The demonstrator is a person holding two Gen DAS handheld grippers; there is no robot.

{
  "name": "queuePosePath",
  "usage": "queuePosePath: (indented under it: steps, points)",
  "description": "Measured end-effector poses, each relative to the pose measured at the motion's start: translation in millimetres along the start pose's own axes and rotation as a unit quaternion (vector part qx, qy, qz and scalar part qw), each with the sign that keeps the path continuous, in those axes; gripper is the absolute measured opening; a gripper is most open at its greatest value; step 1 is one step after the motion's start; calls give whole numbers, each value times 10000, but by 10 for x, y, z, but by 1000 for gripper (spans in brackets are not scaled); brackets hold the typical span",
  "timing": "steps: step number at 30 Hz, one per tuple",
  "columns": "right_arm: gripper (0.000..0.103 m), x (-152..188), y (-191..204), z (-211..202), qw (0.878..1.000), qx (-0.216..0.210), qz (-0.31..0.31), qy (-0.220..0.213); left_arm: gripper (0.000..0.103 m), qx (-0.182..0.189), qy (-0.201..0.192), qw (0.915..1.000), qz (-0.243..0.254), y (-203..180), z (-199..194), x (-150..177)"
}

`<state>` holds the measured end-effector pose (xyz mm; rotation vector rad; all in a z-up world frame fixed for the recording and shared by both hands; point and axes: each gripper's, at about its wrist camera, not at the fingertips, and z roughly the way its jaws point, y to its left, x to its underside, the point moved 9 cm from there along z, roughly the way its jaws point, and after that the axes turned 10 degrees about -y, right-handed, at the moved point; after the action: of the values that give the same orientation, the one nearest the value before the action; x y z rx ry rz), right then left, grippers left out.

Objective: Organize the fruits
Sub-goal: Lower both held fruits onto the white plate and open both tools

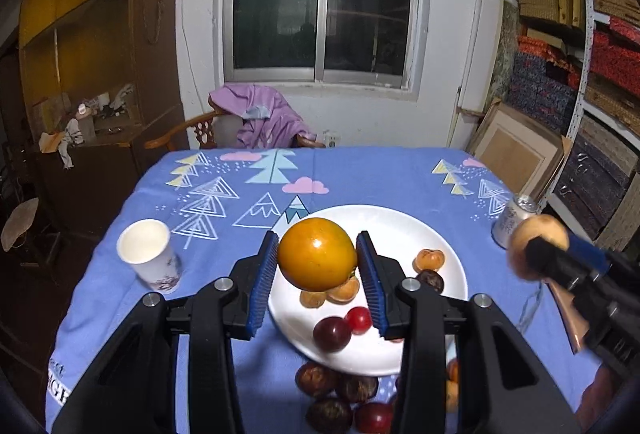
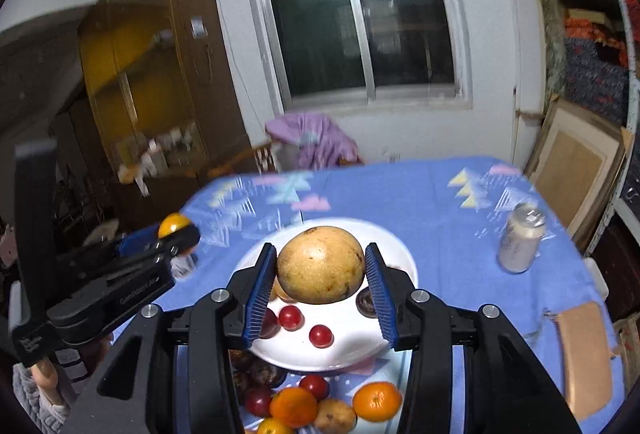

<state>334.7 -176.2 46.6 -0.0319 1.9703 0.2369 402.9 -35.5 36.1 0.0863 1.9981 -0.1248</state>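
We hold one fruit in each gripper above the round white plate [image 1: 404, 230], which sits at the near-middle of the table covered in a blue cloth printed with trees and mountains [image 1: 360, 174].

Left gripper [image 1: 318, 262]: jaws part-open, clamped on a glossy orange-yellow round fruit [image 1: 317, 253], lifted over the plate's left half.
Right gripper [image 2: 320, 268]: jaws part-open, clamped on a dull tan speckled round fruit [image 2: 320, 264], lifted over the plate's middle.

Writing: only partial white letters at the cloth's near-left corner [image 1: 58, 380], not readable. Print on the white paper cup [image 1: 149, 258] and the silver drink can [image 2: 520, 242] is too blurred to read.

Counts on the plate, left view: two small orange-brown fruits [image 1: 429, 260] plus two more under the held one, one dark wrinkled fruit [image 1: 431, 281], two red cherry-like fruits [image 1: 359, 320]. Some may be hidden by the fingers.
Off the plate at the near edge, right view: two or three orange tangerines [image 2: 377, 401], red and dark fruits beside them; exact count unclear.

One cup near the left edge, one can near the right edge.
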Motion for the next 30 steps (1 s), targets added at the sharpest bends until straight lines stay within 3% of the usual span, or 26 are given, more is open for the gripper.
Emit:
queuePosePath:
  steps: [8,17,19,21,23,30]
  points:
    - [46,505,-114,1073,9934,198,-250,1101,40,-174,768,9967,180,-53,1177,298]
    - [47,768,-95,1449,9865,141,-461,1563,40,-122,1527,9879,239,-85,1805,637]
    - [47,828,-95,1486,9847,144,-480,1670,41,-119,1606,9866,253,-110,1849,702]
    - [48,860,-98,1495,9836,179,-514,1718,56,-225,1501,9879,323,-110,1851,700]
    - [55,817,-111,1460,9851,243,-546,1610,62,-308,1333,9897,416,-117,1775,654]
    - [58,517,-113,960,9929,227,-402,1097,64,-429,718,9962,256,40,1151,352]
